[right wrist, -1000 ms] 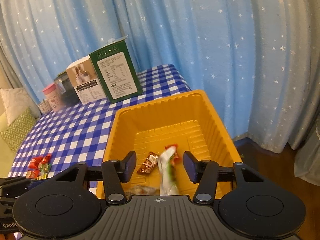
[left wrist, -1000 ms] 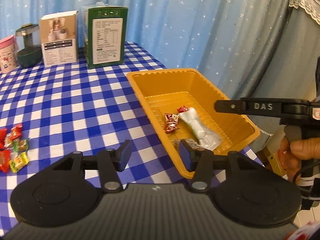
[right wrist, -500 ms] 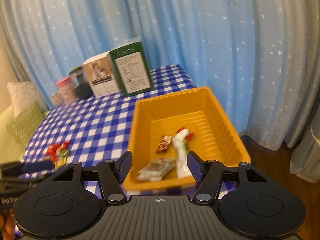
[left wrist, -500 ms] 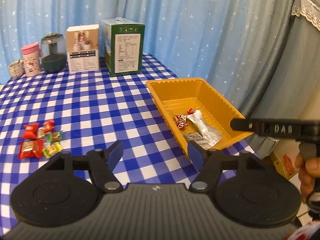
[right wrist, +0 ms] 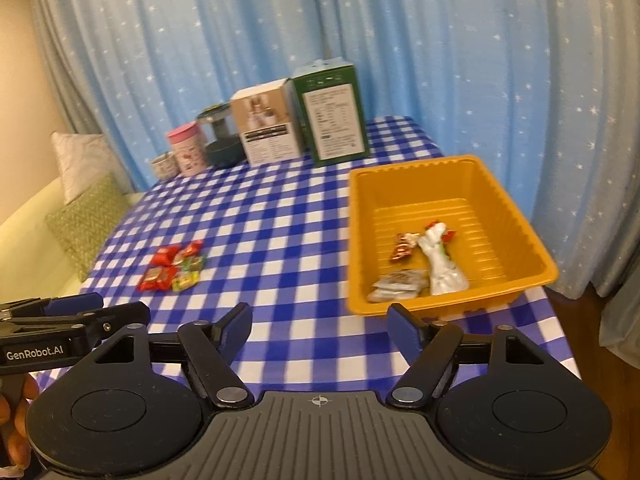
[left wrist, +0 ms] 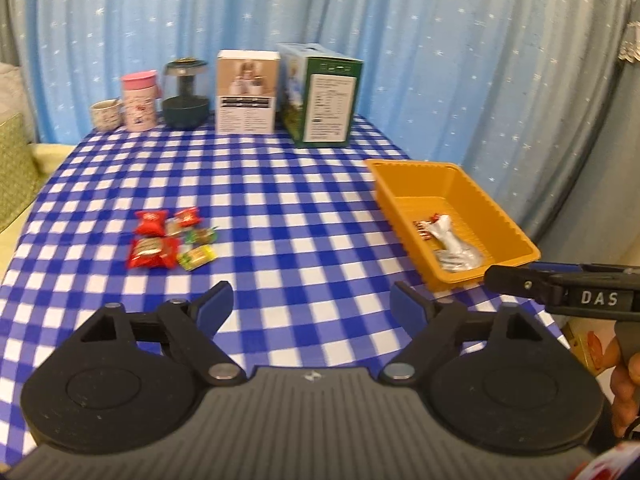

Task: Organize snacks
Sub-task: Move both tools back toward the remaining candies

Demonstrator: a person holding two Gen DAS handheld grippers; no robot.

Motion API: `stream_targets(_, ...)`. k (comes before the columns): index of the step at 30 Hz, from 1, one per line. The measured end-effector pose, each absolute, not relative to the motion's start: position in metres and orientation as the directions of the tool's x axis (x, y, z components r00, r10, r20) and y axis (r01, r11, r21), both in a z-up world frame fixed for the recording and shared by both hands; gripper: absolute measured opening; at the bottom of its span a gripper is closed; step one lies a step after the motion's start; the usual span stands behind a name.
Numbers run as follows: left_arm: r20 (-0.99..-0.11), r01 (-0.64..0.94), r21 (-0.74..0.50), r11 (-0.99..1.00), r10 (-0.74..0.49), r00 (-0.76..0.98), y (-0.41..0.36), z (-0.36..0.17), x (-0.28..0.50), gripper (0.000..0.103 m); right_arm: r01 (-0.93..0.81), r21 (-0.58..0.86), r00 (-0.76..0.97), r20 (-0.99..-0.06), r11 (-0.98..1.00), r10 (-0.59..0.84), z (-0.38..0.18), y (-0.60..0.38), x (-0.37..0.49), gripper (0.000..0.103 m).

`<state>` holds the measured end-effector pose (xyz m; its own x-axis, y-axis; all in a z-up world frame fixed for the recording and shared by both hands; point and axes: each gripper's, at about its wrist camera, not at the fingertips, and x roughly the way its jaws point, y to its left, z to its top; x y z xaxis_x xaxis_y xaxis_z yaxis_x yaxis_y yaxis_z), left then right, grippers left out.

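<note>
An orange tray (left wrist: 504, 216) (right wrist: 516, 216) sits at the table's right edge. It holds a white wrapped snack (left wrist: 450, 236) (right wrist: 438, 264), a small red candy (right wrist: 403, 246) and a flat grey packet (right wrist: 396, 286). A pile of small red, green and yellow snack packs (left wrist: 168, 240) (right wrist: 172, 266) lies on the checked cloth to the left. My left gripper (left wrist: 310, 306) is open and empty, above the table's near side. My right gripper (right wrist: 320, 326) is open and empty, just in front of the tray. Each gripper shows in the other's view (left wrist: 560, 288) (right wrist: 68, 320).
At the table's back stand a green box (left wrist: 324, 96) (right wrist: 332, 114), a white box (left wrist: 246, 92) (right wrist: 268, 128), a dark jar (left wrist: 186, 96), a pink canister (left wrist: 139, 100) and a small cup (left wrist: 106, 114). Blue starred curtains hang behind. A sofa with cushions (right wrist: 80, 216) is at left.
Both grippers have pulled back from the tray and risen, so more of the table shows. The left view has swung left toward the snack pile. The jaws have opened wider.
</note>
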<state>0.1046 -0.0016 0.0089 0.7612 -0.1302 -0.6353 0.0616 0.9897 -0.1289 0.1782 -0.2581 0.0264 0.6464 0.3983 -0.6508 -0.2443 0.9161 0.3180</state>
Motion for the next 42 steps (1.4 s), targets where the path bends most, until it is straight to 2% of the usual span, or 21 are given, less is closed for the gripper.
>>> stream_targets(8,-0.637,-0.01,-0.115,0.993,-0.066,0.768,0.04,0.009,0.086,0.094,-0.294,0.327,0.62,-0.65,0.898,0.439,0.026,-0.225,0.169,0.081)
stream_targets(23,-0.651,-0.093,-0.055,0.994,0.035,0.758,0.106,0.003,0.09,0.095,-0.367,0.337,0.589,-0.637,0.867,0.497,0.014,-0.167,0.177,0.082)
stream_targets(42,-0.699,-0.002,0.034,0.999,0.025,0.715,0.151,-0.036,0.146,0.095,-0.492,0.275,0.534,-0.655,0.826,0.535,-0.032,-0.097,0.236,0.082)
